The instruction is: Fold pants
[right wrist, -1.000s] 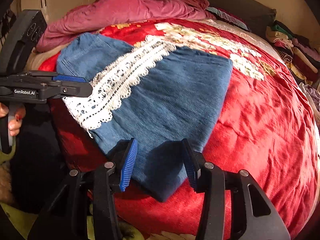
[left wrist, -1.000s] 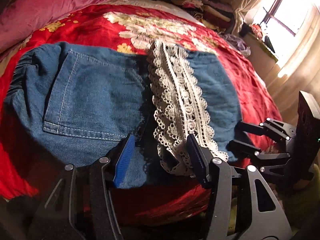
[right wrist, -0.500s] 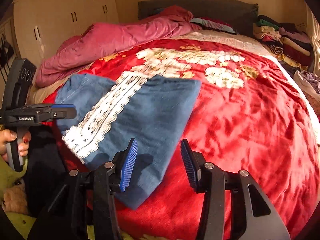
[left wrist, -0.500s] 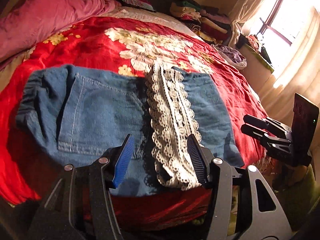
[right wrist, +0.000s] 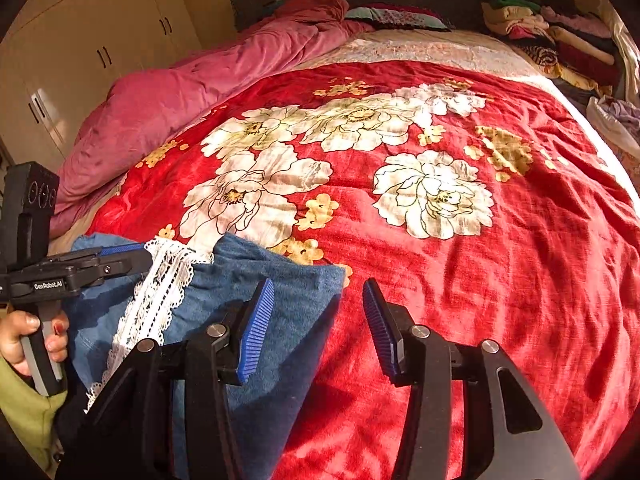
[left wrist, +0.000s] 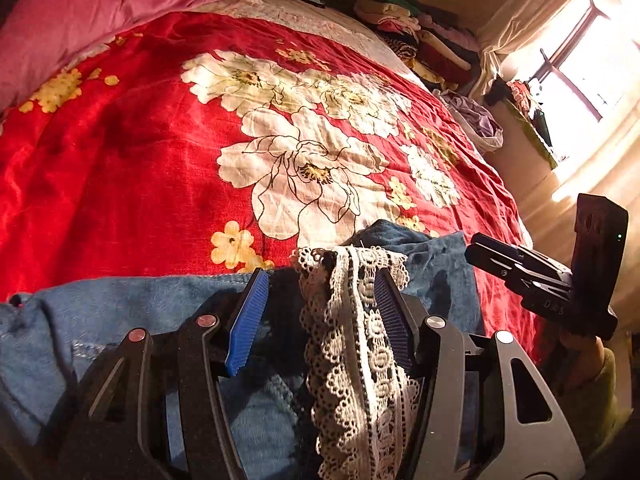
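The folded blue denim pants (left wrist: 132, 312) with a white lace band (left wrist: 360, 344) lie at the near edge of the red flowered bedspread (left wrist: 140, 160). My left gripper (left wrist: 320, 312) is open, its fingers either side of the lace band, low over the denim. In the right wrist view the pants (right wrist: 280, 292) and the lace (right wrist: 160, 292) show at lower left. My right gripper (right wrist: 320, 324) is open and empty at the pants' right corner; its left finger is over denim, its right finger over the bedspread (right wrist: 500, 280). The left gripper also shows there (right wrist: 120, 258), and the right gripper shows in the left wrist view (left wrist: 480, 248).
A pink duvet (right wrist: 180, 96) is bunched along the bed's left side. Folded clothes (right wrist: 552, 36) are stacked at the far right corner. A wardrobe (right wrist: 80, 52) stands left of the bed, a bright window (left wrist: 580, 60) on the right.
Both grippers have moved forward and lower over the pants, so the pants now fill only the bottom of each view. Both stay open. The pants lie as before.
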The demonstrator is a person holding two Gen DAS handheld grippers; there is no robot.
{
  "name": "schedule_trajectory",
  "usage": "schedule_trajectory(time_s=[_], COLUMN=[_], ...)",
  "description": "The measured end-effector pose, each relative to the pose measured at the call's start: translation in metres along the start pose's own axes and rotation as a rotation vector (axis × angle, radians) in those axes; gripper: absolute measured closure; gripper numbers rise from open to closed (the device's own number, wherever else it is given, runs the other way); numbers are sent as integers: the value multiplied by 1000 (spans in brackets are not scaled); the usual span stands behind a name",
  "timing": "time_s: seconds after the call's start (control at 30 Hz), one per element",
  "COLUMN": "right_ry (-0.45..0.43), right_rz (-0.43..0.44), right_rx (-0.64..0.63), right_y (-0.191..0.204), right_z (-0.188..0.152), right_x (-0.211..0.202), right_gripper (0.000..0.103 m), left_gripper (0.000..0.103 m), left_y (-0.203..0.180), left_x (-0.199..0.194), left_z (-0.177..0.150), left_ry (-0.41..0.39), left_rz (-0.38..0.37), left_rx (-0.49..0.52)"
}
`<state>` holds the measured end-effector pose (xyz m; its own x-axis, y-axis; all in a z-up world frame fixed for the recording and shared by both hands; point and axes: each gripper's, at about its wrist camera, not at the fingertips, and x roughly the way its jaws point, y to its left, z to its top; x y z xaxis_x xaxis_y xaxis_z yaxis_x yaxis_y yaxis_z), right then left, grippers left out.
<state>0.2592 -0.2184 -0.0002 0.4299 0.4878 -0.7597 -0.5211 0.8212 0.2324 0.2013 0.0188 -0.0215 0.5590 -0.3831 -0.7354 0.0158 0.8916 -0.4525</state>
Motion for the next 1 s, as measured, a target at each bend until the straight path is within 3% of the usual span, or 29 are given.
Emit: schedule_trajectory(time_s=[0.07,0.13,0.17,0.2,0.33,0.43,0.5,0.63,0.73,0.83,1.0], right_ry=[25,73,90,92,20,51,57,33,-11,-74,-101], right_rz=[43,78,109,136,85,-7,-25,-49,-104,-120,-63], right_rx=[30,81,105,105,39,-12,-3,-18,-32,-72,-134], right_y=[-4,-10,-13,-13,-5,-2,-5,-3,1,10,34], right_z=[3,3,1,0,-3,-10,-15,-18,-19,-29,-67], right_x=[11,25,31,34,20,36,45,42,21,-10,-46], right_gripper=[57,60,82,91,92,88,88,84,63,61,52], left_gripper=[56,63,77,82,88,87,82,81,75,70,59], left_y=[6,6,4,3,-2,-6,-5,1,-6,-9,-12], left_x=[9,18,21,22,10,17,25,24,9,-16,-52], left_z=[1,-1,-2,-4,-8,-9,-13,-16,-20,-31,-59], left_ry=[12,26,30,29,-17,-24,-22,-38,-63,-100,-145], left_rz=[-64,-71,-59,-52,-29,32,60,44,71,87,145], left_rx=[-51,-53,-44,-36,6,53,69,52,78,93,113])
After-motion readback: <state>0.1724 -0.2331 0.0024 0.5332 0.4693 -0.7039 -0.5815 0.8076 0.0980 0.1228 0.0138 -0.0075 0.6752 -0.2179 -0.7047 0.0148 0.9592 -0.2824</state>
